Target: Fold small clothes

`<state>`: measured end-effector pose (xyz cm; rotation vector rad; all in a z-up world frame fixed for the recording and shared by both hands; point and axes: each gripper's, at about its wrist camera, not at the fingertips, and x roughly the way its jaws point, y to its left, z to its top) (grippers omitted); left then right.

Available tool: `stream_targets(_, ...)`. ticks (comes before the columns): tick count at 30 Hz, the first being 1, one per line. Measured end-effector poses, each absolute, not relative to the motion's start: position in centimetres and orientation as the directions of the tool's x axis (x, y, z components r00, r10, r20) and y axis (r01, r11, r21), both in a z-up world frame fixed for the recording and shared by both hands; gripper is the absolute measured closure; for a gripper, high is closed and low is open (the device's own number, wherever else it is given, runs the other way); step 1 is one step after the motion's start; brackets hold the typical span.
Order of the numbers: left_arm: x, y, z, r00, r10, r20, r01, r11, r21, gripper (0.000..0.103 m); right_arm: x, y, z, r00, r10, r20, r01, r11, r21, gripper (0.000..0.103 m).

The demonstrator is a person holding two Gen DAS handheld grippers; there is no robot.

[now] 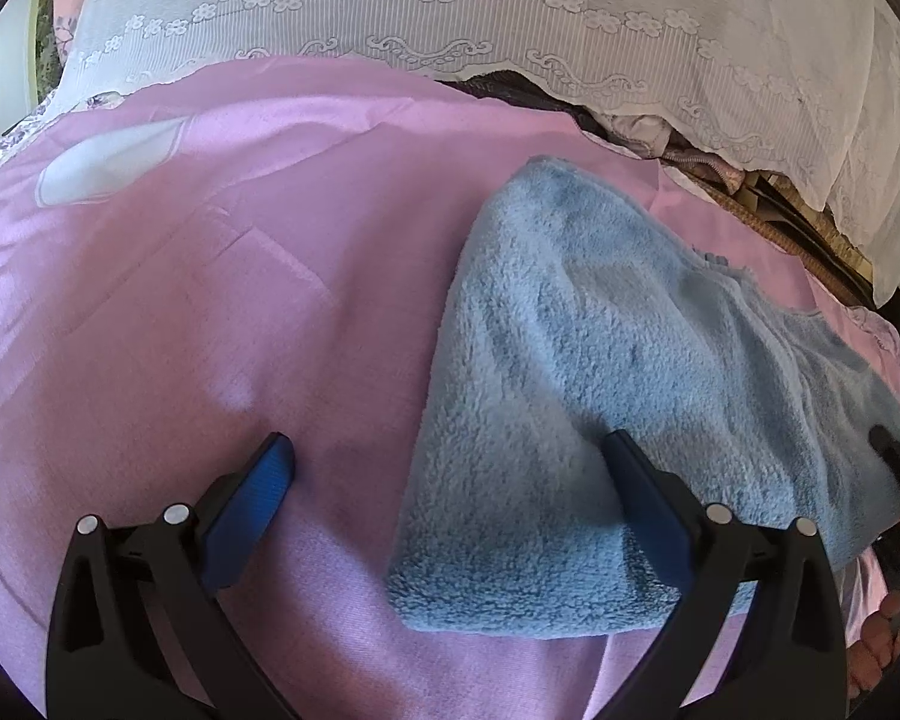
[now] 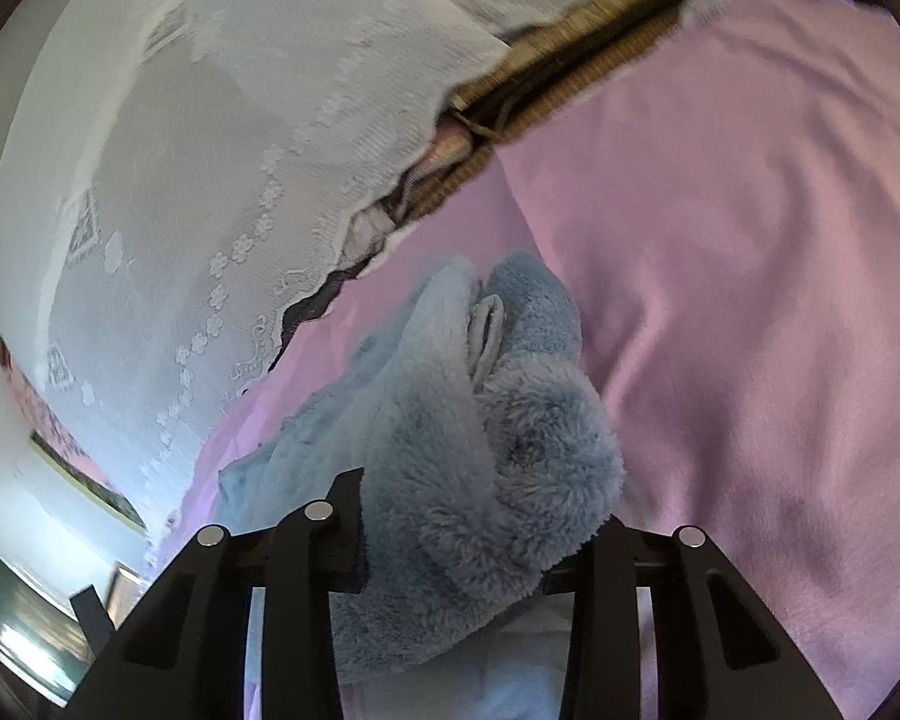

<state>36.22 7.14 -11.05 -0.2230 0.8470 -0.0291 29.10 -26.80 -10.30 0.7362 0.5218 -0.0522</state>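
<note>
Blue fleece garment (image 1: 570, 360) lies on pink bedsheet (image 1: 210, 330)

The fluffy light-blue garment (image 1: 576, 396) lay folded on the pink bedspread (image 1: 210, 330), one bunched end raised off it.

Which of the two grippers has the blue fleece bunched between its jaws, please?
The right gripper: blue fleece fills its jaws. The left gripper stands wide open.
</note>
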Motion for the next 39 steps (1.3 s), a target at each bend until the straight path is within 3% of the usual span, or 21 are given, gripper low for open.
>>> stream_targets(6,36.4,7.3,-10.3,0.657,-0.110,-0.746,-0.053,0.980,-0.192,0.004,29.1,-25.1,-7.7,0.887,0.097,-0.452,0.217,0.775,0.593,0.066)
stream_targets(11,36.4,7.5,-8.1,0.676,-0.048,-0.736,-0.047,0.993,-0.108,0.004,29.9,-23.0,-5.2,0.890,0.063,-0.452,0.239,0.779,0.579,0.067)
stream_targets(18,36.6,9.6,-7.3,0.654,-0.128,-0.746,-0.051,0.976,-0.212,0.004,31.9,-17.9,-2.1,0.898,0.086,-0.431,0.197,0.798,0.570,0.069)
stream_targets(26,36.4,8.9,-7.0,0.655,-0.156,-0.740,-0.024,0.974,-0.227,0.004,31.4,-13.6,-1.5,0.901,0.101,-0.422,0.089,0.909,0.407,0.069)
stream_targets(39,35.2,6.5,-6.1,0.690,-0.122,-0.713,0.037,0.990,-0.134,0.004,30.8,-12.9,-1.0,0.897,0.163,-0.411,0.026,0.908,0.417,0.069)
